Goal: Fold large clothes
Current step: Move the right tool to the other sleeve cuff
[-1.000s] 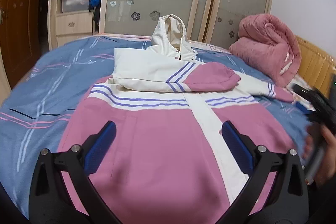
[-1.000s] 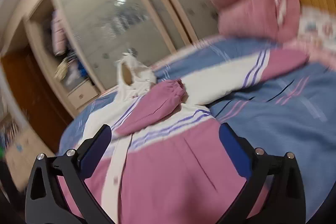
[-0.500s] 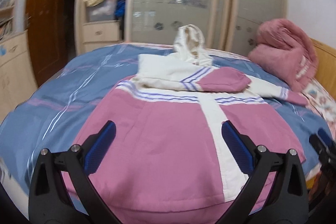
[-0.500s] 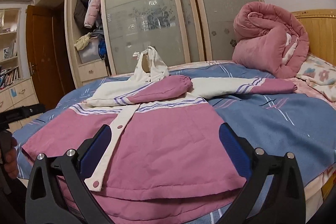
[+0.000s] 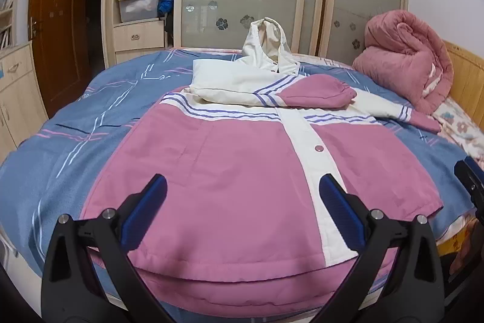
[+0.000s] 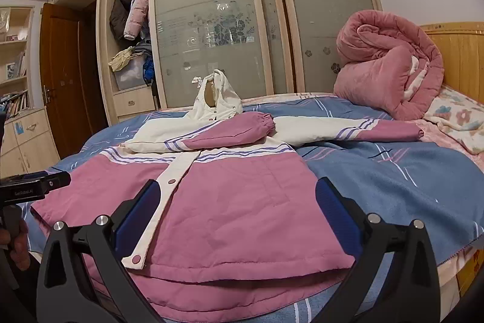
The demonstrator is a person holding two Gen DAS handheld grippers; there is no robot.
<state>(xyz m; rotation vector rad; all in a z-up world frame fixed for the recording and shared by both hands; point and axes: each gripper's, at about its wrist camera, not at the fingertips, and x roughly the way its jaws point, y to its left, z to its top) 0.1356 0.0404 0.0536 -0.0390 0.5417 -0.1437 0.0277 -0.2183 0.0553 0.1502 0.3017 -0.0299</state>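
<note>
The pink-and-cream hooded jacket lies face up across the frame's middle on the blue bedspread, one sleeve already folded over the chest — the other sleeve still stretches toward the right. Both the left gripper and right gripper hover wide, holding nothing, near the hem; next, I judge, comes folding that outstretched sleeve inward — a reach toward upper right.

we see jacket pink body, white placket, white upper, purple stripes | hood white | bedspread blue with pink, white and dark lines | rolled quilt pink | gripper pads blue | wardrobe doors frosted, floral pattern
</note>
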